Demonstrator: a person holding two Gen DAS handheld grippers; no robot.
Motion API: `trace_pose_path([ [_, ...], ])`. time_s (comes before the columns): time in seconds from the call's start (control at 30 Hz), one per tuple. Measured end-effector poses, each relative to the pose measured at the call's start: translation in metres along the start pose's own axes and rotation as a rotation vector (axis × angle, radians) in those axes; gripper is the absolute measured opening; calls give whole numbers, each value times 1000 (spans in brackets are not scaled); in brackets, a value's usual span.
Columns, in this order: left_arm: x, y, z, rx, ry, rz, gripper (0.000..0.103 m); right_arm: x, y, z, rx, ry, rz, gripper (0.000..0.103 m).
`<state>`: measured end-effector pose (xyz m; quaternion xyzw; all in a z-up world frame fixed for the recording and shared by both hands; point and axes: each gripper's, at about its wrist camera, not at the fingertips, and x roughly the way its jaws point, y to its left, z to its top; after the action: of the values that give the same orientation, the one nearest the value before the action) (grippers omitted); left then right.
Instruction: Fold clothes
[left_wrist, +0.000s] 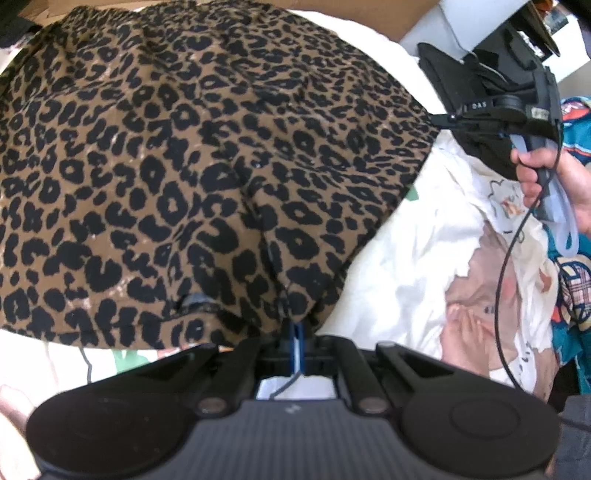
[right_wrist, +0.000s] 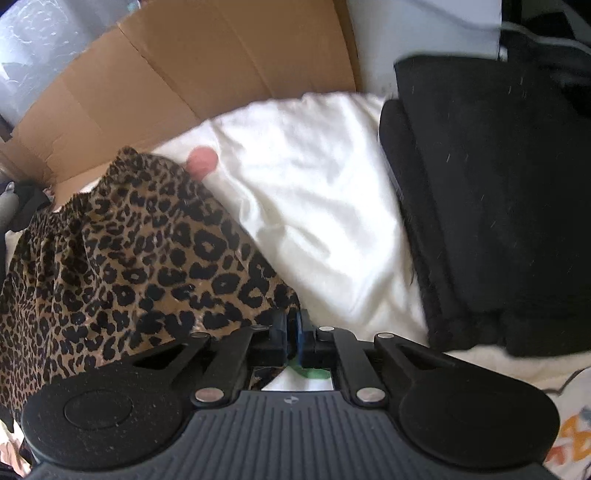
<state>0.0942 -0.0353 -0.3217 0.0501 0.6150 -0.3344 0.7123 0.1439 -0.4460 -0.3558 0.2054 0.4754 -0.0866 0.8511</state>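
Note:
A leopard-print garment (left_wrist: 203, 166) lies spread over a white sheet (left_wrist: 388, 266), its gathered waistband at the far end. At the bottom of the left wrist view, my left gripper (left_wrist: 297, 332) is shut on the garment's near hem. My right gripper (left_wrist: 439, 120), held by a hand (left_wrist: 535, 177), pinches the garment's right corner. In the right wrist view the same garment (right_wrist: 129, 258) fills the left side, and my right gripper (right_wrist: 293, 325) is shut with the cloth's corner pinched between its pads.
A folded black garment (right_wrist: 498, 203) lies to the right on the white sheet (right_wrist: 314, 203). Brown cardboard (right_wrist: 184, 74) stands along the far side. A printed cloth (left_wrist: 480, 295) and a black cable (left_wrist: 502, 280) lie at the right.

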Motion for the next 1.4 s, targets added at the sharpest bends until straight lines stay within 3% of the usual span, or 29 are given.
trace_pose_path([
  [0.47, -8, -17, 18, 16, -48, -115, 2, -45, 10, 33, -87, -141, -74, 2],
  [0.73, 31, -24, 13, 47, 25, -132, 2, -10, -4, 28, -66, -71, -152, 4],
  [0.87, 33, -23, 4, 58, 56, -135, 2, -13, -7, 21, -33, -76, -174, 6],
  [1.13, 4, -7, 0, -7, 18, -126, 3, -34, 27, 8, -85, -114, 5, 7],
  [1.4, -41, 17, 15, -92, -109, -90, 9, -18, 85, -13, -170, -33, 165, 13],
])
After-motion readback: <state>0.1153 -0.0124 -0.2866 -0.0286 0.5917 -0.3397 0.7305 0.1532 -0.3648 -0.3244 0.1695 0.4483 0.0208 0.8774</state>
